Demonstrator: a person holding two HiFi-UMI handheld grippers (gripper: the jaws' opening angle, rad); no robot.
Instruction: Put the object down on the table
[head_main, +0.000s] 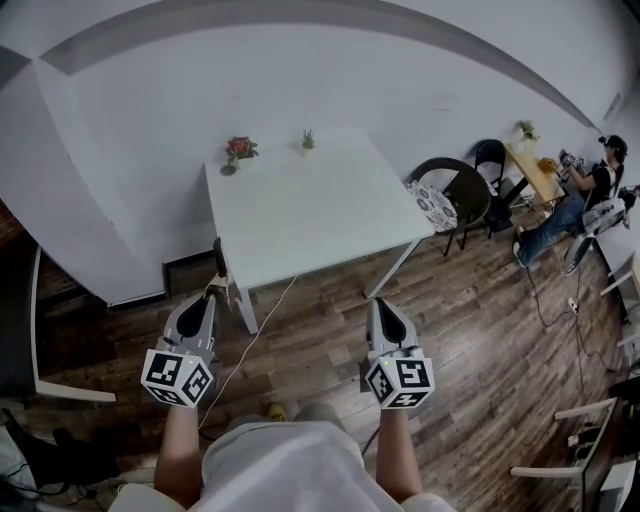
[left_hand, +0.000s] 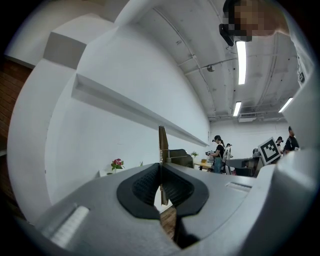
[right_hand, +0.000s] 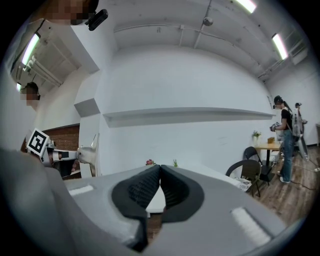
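Table ahead, object in hand: the left gripper (left_hand: 160, 172) is held level with its jaws clamped on a thin flat object (left_hand: 162, 142), which stands upright on edge above the pads and also juts a little below them. The right gripper (right_hand: 160, 175), level alongside to the left one's right, has its jaws pressed together with nothing between them.

The white table (head_main: 310, 215) lies ahead of both tools, beyond their tips, with wood floor (head_main: 330, 340) between. Its near corner sits just past the left gripper's tip in the head view. Two small potted plants, one with red flowers (head_main: 240, 150) and one green (head_main: 308, 141), stand at the edge farthest from the grippers. The rest of the top looks bare.

The step in hand appears to be the carry to the table, with the set-down not yet begun. To do it well, the left gripper would likely need to be brought out over the bare top in front of its tips, well short of the plants. From there it would go down until the object's lower end meets the surface before the jaws part. Because the object is thin and stands on edge, it will probably tip once released. Rolling the gripper so the flat face lies toward the top would make a quieter landing. The right gripper has no evident part in this and is best kept clear, off to the side.
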